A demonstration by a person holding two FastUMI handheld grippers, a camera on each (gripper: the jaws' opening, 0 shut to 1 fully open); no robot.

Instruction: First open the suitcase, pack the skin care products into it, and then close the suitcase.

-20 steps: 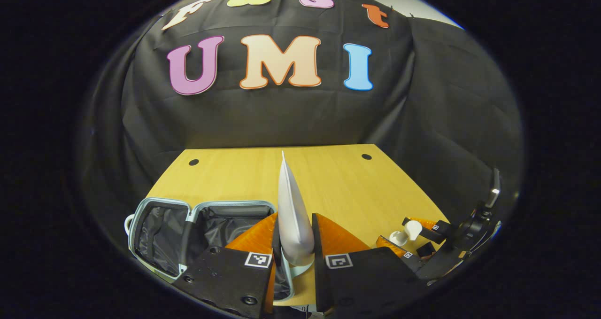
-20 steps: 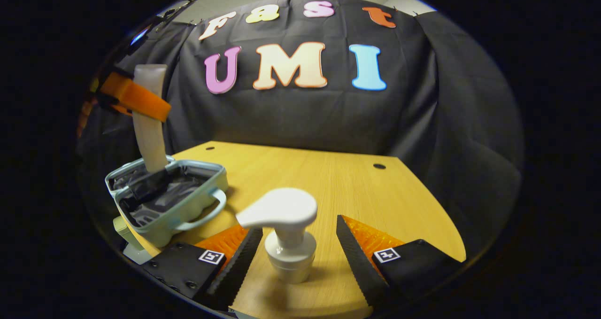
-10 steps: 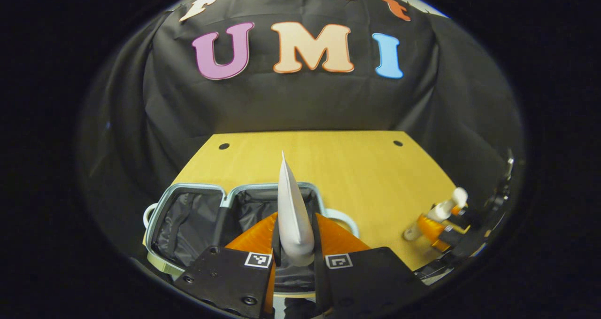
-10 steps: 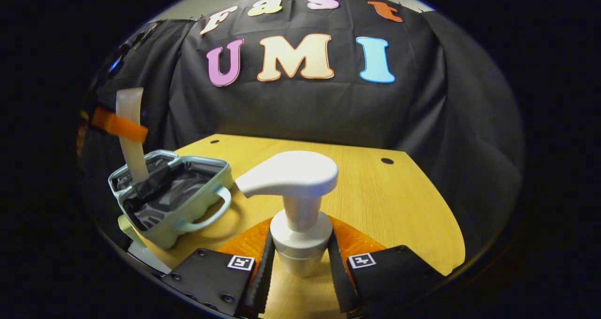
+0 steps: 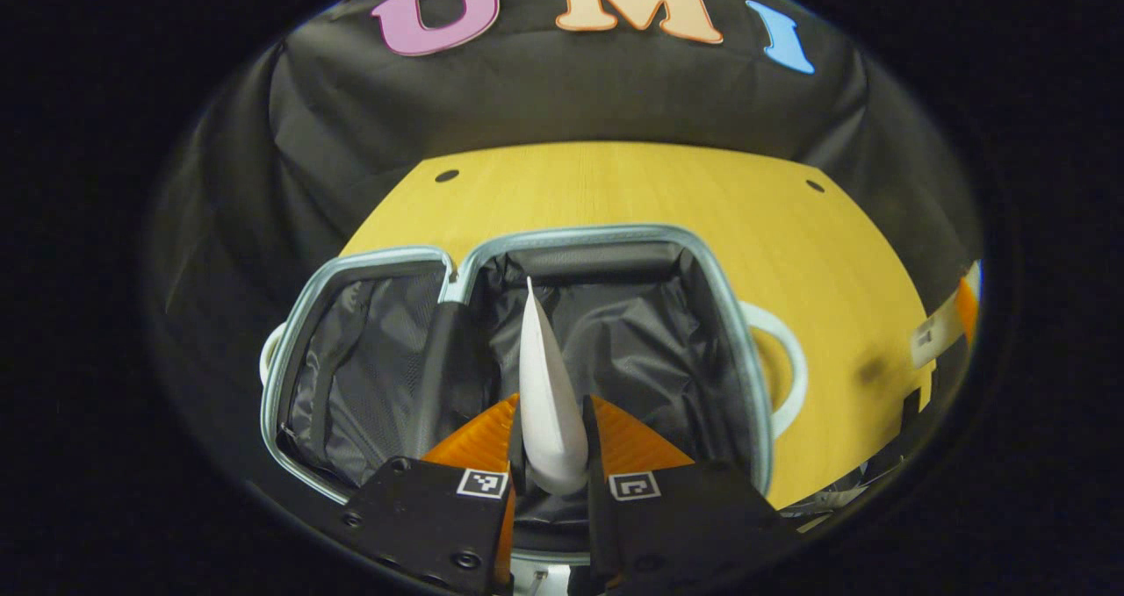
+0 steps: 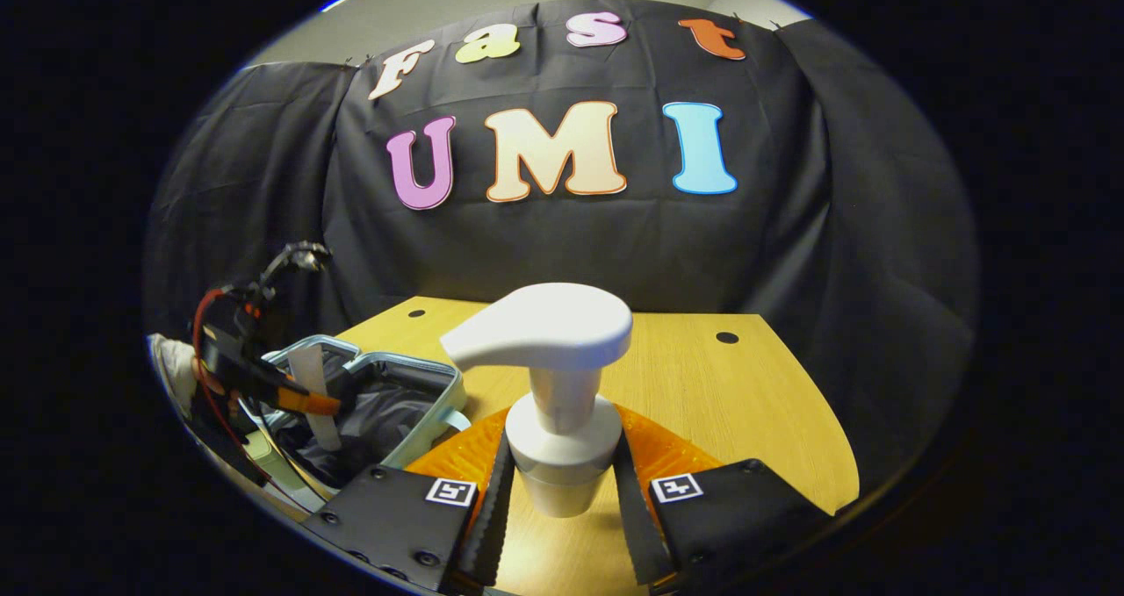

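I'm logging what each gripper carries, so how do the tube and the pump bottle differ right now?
The tube is flat and tapers to a thin edge; the pump bottle is round with a wide pump head. The tube hangs over the open suitcase; the pump bottle is above the bare table. Both are whitish and clamped between fingers.

open suitcase (image 5: 746,341) on table; white tube (image 5: 546,403) above it; pump bottle (image 6: 553,385).

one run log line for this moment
suitcase: open | left gripper: holds tube above it | right gripper: holds pump bottle
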